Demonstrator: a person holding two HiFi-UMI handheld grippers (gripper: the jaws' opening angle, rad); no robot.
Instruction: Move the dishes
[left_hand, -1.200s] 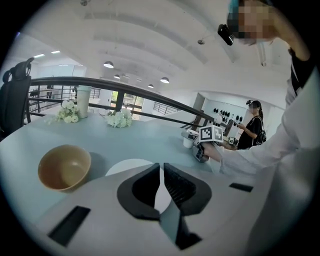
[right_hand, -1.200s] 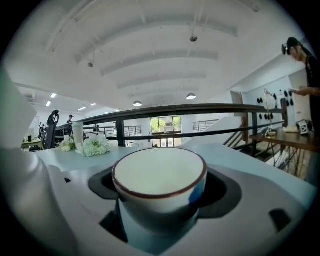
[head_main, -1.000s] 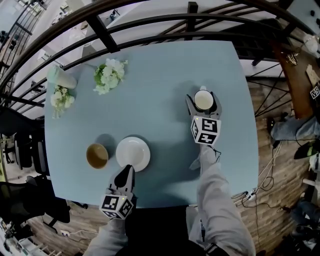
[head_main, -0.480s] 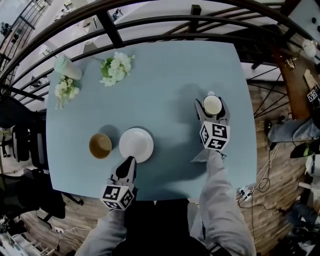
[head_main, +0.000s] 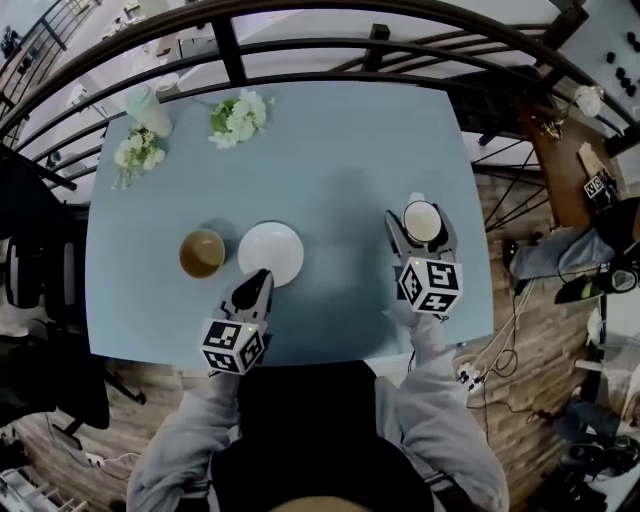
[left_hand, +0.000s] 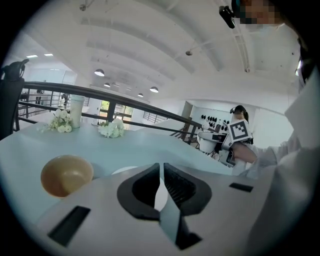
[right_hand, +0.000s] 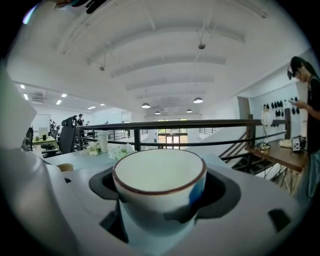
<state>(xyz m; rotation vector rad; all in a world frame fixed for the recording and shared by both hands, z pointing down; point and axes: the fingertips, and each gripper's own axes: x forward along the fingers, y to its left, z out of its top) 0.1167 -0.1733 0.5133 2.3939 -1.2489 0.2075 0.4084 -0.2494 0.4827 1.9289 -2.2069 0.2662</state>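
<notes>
Jaws clamped, left gripper (head_main: 261, 278) holding one plate (head_main: 273, 248), right gripper (head_main: 421, 216) one cup (head_main: 422, 224), one bowl (head_main: 201, 253)

Open: table (head_main: 340, 170) centre and upper right.
Obstructions: bowl (head_main: 202, 253) just beside plate (head_main: 270, 253), centre left; flowers (head_main: 238, 117) and tumbler (head_main: 150, 110), upper left; railing (head_main: 228, 50) across top; right gripper (head_main: 421, 215) clasping cup (head_main: 422, 226), right.

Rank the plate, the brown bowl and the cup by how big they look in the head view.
Largest: the plate, clearly. Then the bowl and the cup look about alike: the bowl seems slightly wider, but the cup sits in the right gripper, perhaps nearer the camera, so I won't rank those two.
</notes>
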